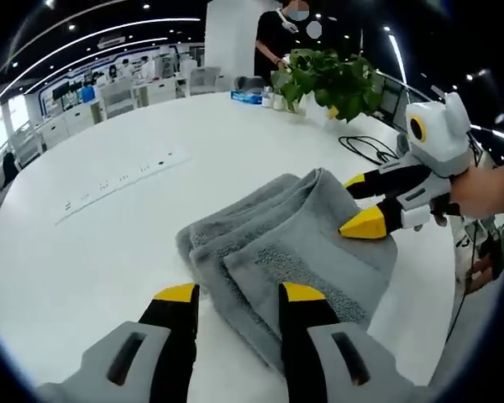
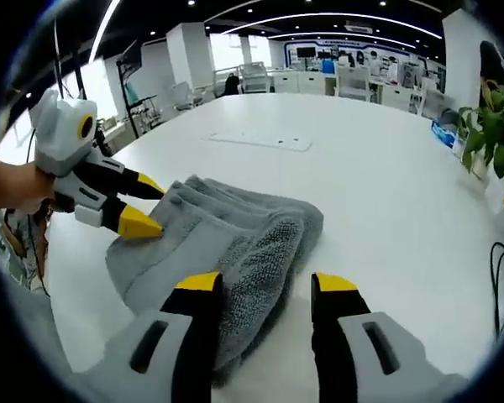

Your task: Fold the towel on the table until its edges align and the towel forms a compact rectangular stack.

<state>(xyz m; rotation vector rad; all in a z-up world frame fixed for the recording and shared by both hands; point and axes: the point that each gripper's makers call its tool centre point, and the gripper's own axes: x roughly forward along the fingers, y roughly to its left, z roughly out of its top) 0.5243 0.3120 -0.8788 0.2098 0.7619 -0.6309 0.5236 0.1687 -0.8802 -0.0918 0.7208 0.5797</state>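
A grey towel (image 1: 277, 239) (image 2: 227, 227) lies folded in several layers on the white table (image 1: 109, 252). In the left gripper view my left gripper (image 1: 239, 294) stands open at the towel's near edge, its right jaw over the cloth. My right gripper (image 1: 361, 203) reaches in from the right, open, its lower fingertip (image 1: 365, 225) resting on the top layer. In the right gripper view my right gripper (image 2: 267, 283) is open with the towel's end between its jaws. There the left gripper (image 2: 145, 204) sits open at the towel's left edge, held by a hand.
A potted plant (image 1: 332, 80) (image 2: 497, 126), a blue pack (image 1: 246, 96) and a person (image 1: 277, 38) are at the table's far side. A black cable (image 1: 370, 147) (image 2: 497, 269) lies near the plant. A flat panel (image 1: 122, 180) (image 2: 260, 141) is set into the tabletop.
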